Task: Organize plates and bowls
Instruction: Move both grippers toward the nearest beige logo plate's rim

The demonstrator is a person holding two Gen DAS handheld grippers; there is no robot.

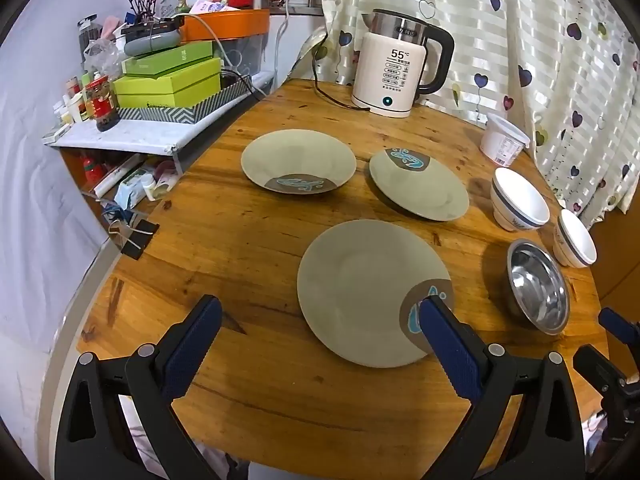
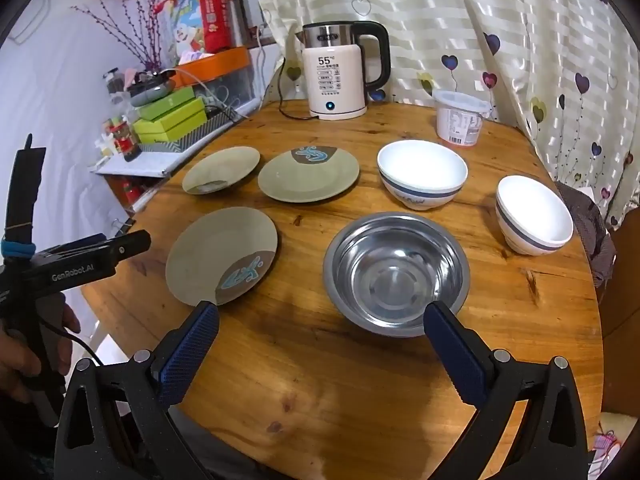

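Three olive-green plates lie apart on the round wooden table (image 1: 248, 248): a near plate (image 1: 368, 292) (image 2: 220, 254), a far left plate (image 1: 298, 162) (image 2: 222, 170) and a far right plate (image 1: 418, 184) (image 2: 308, 176). A steel bowl (image 2: 396, 274) (image 1: 538, 286) sits right of the near plate. Two white bowls with blue bands, one (image 2: 422, 174) (image 1: 518, 200) behind it and one (image 2: 534, 216) (image 1: 576, 242) at the right edge, stand beyond. My left gripper (image 1: 320, 316) hangs open over the near plate's front left. My right gripper (image 2: 320, 324) is open, empty, just before the steel bowl.
A white electric kettle (image 1: 396, 68) (image 2: 340, 72) with a cord stands at the back. A white lidded tub (image 1: 502, 140) (image 2: 460, 118) sits near the heart-print curtain (image 2: 520, 40). A cluttered shelf with green boxes (image 1: 168, 80) borders the left. A hand (image 2: 24, 344) holds the left gripper's handle.
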